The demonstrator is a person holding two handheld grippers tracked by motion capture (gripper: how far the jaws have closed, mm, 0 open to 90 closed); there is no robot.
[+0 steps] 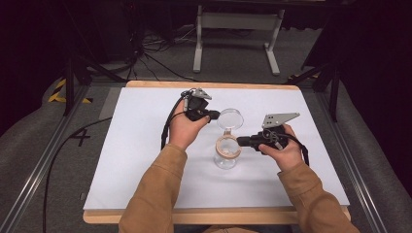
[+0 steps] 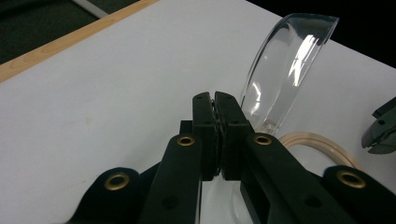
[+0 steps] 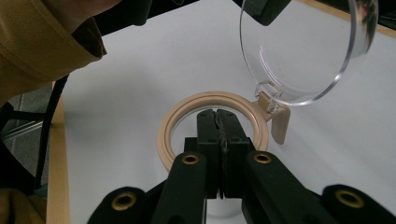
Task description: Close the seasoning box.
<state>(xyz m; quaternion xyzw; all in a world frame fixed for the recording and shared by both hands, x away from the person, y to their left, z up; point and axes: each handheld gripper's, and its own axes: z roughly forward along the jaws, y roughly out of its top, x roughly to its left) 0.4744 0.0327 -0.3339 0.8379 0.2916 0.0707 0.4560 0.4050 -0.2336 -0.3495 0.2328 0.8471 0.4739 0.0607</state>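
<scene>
A small clear jar (image 1: pixel 226 160) with a tan ring rim (image 1: pixel 228 146) stands mid-table. Its clear round lid (image 1: pixel 230 118) is swung up on a tan hinge (image 3: pixel 280 123). My left gripper (image 1: pixel 214 115) is shut with nothing between its jaws (image 2: pixel 215 95), and its tip lies against the left edge of the lid (image 2: pixel 285 70). My right gripper (image 1: pixel 239 141) is also shut, and its jaws (image 3: pixel 217 113) lie across the near side of the rim (image 3: pixel 168 130). Whether they press on the rim I cannot tell. The left gripper's tip (image 3: pixel 261 9) shows at the edge of the lid (image 3: pixel 299 51).
The jar stands on a white sheet (image 1: pixel 145 160) over a wooden-edged table (image 1: pixel 214 216). A tan sleeve (image 3: pixel 42 42) hangs close on the left of the right gripper view. Beyond the far edge stand a white frame (image 1: pixel 238 22) and floor cables (image 1: pixel 155 53).
</scene>
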